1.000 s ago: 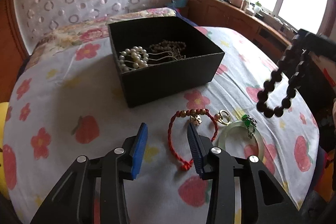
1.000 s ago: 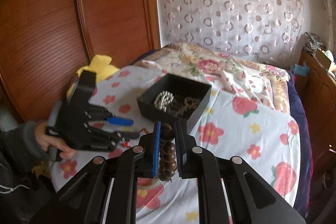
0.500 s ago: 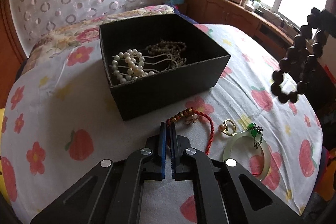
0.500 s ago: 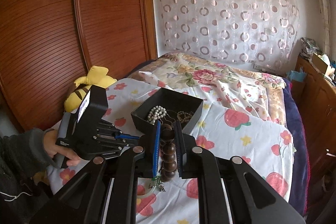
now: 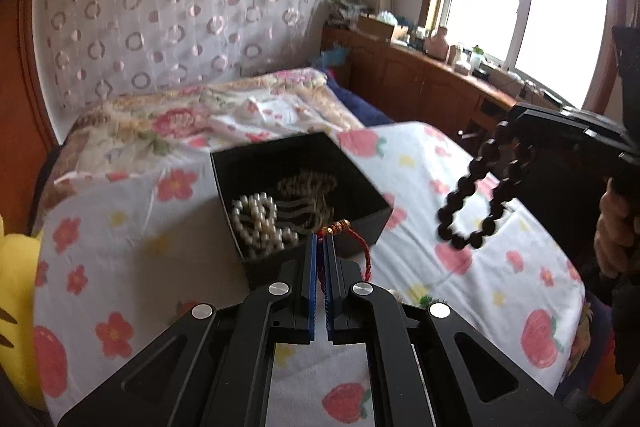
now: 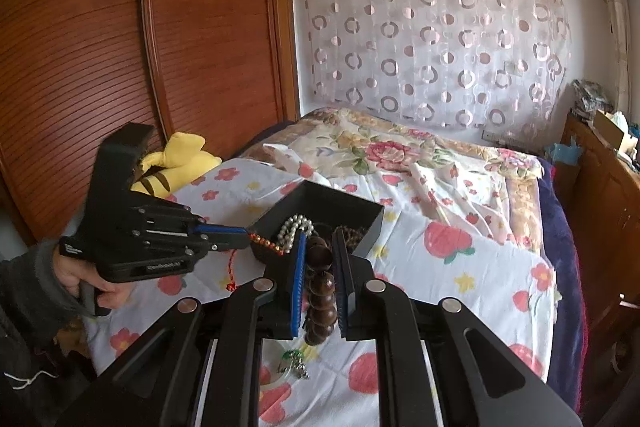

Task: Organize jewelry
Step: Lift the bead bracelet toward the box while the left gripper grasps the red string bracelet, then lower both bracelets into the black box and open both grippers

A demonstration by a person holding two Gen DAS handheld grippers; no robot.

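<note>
**Operator:** Since the earlier frame the left gripper (image 5: 320, 239) has closed on the red cord bracelet (image 5: 362, 249) and lifted it off the bedspread (image 5: 120, 219); its jaws are clenched flat on the cord.

**Inspector:** Where does the bracelet sit?

**Operator:** At the fingertips, in front of the near wall of the black box (image 5: 376, 215). The gold beads lie across the tips and the red loop hangs down to one side, so its long axis runs roughly vertical. In the right wrist view a tail of cord dangles below the gripper.

**Inspector:** And the right gripper (image 6: 320, 259)?

**Operator:** It grasps the dark bead bracelet (image 6: 320, 287), pinched at the top so the loop hangs free, long axis downward, clear of the bedspread. Holding each piece by one short section probably lets it drop straight into the box.

**Inspector:** Box contents?

**Operator:** A pearl strand (image 5: 260, 219) and a brownish strand, blurred. A pale bangle (image 6: 294, 367) with a green charm appears to remain on the bedspread
</note>
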